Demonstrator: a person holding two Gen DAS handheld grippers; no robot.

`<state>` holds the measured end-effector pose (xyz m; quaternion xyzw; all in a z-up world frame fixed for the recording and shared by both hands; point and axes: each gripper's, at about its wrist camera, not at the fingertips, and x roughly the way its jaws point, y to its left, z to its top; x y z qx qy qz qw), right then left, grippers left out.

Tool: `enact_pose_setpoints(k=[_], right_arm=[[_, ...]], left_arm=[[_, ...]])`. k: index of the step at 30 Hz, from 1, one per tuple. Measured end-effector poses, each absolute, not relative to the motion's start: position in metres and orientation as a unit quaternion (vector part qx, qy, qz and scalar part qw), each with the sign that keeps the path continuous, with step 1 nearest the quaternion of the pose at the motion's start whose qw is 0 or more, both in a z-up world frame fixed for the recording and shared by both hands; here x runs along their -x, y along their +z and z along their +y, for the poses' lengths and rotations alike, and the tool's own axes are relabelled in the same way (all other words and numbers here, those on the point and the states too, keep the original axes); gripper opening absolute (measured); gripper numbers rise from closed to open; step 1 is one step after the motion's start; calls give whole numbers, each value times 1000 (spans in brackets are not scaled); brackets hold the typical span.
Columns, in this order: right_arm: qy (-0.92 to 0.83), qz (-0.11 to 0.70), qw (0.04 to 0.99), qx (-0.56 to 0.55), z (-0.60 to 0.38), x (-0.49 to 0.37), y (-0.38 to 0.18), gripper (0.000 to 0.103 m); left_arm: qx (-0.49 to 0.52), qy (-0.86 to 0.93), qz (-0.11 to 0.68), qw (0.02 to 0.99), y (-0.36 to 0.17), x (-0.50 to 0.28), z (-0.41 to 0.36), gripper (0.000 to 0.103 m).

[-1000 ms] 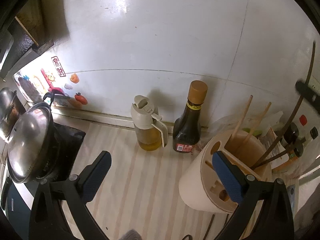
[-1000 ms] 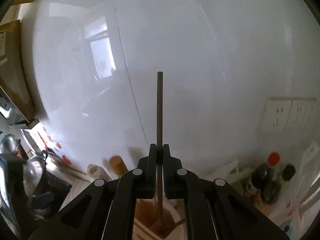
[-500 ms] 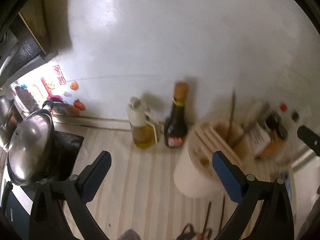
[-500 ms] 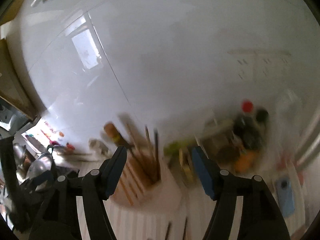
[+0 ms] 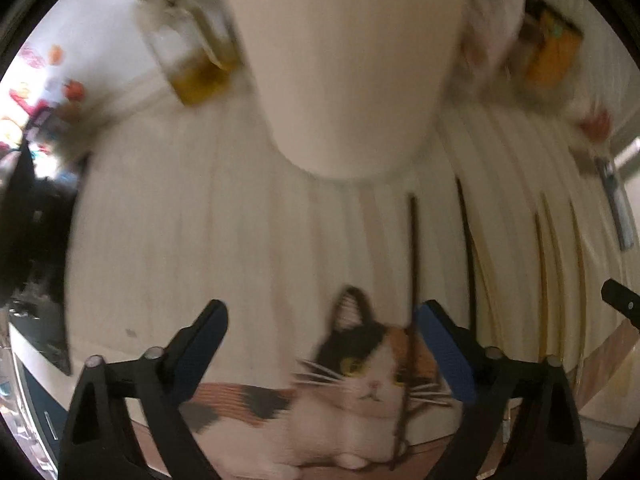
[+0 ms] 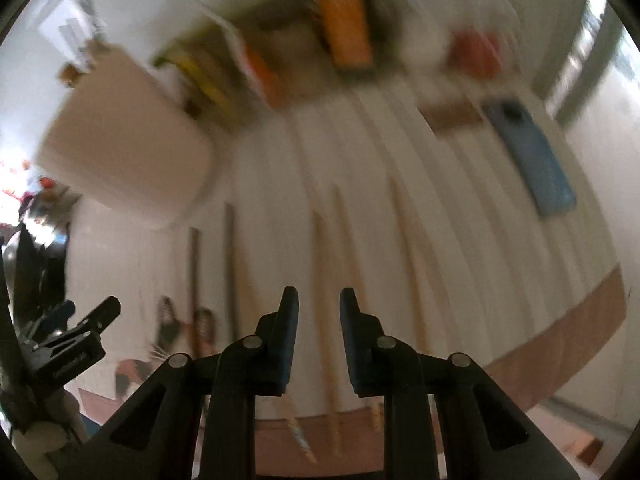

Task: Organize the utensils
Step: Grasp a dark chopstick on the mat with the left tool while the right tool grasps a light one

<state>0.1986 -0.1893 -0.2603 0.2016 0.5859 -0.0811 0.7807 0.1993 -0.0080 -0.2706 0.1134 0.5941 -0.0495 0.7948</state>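
Note:
A cream utensil holder [image 5: 344, 64] stands on the striped mat; it also shows in the right wrist view [image 6: 124, 148]. Several chopsticks lie side by side on the mat in front of it: dark ones [image 5: 413, 264] [image 6: 229, 264] and light wooden ones [image 5: 546, 272] [image 6: 340, 248]. My left gripper [image 5: 320, 344] is open and empty, low over the mat, with a dark chopstick at its right finger. My right gripper [image 6: 319, 316] is open and empty above the light chopsticks. Both views are blurred.
An oil jug [image 5: 188, 52] stands left of the holder. Bottles and packets [image 6: 344, 20] crowd the back. A blue phone [image 6: 528, 156] lies at the right. The mat has a cat picture [image 5: 360, 368] at its near edge. A stove [image 5: 28, 224] is at the left.
My right gripper let go of the dark chopstick in the holder and opened. Both grippers have tilted down from the wall and holder top to the chopsticks on the mat.

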Motion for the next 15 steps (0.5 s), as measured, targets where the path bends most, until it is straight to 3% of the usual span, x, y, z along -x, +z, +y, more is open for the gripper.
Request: enact_pose_setpoints(k=[10, 12, 14, 15], right_arm=[[-123, 617, 750, -204, -255, -192, -314, 23], [-117, 622, 750, -192, -251, -202, -316, 23], [-105, 631, 749, -172, -248, -217, -323, 23], [-103, 638, 746, -161, -246, -224, -328, 23]], left_arm=[[-164, -55, 608, 775, -319, -215, -50, 52], [-160, -60, 608, 775, -318, -218, -54, 35], [-149, -65, 612, 774, -318, -220, -56, 7], [-149, -62, 614, 773, -318, -219, -57, 5]])
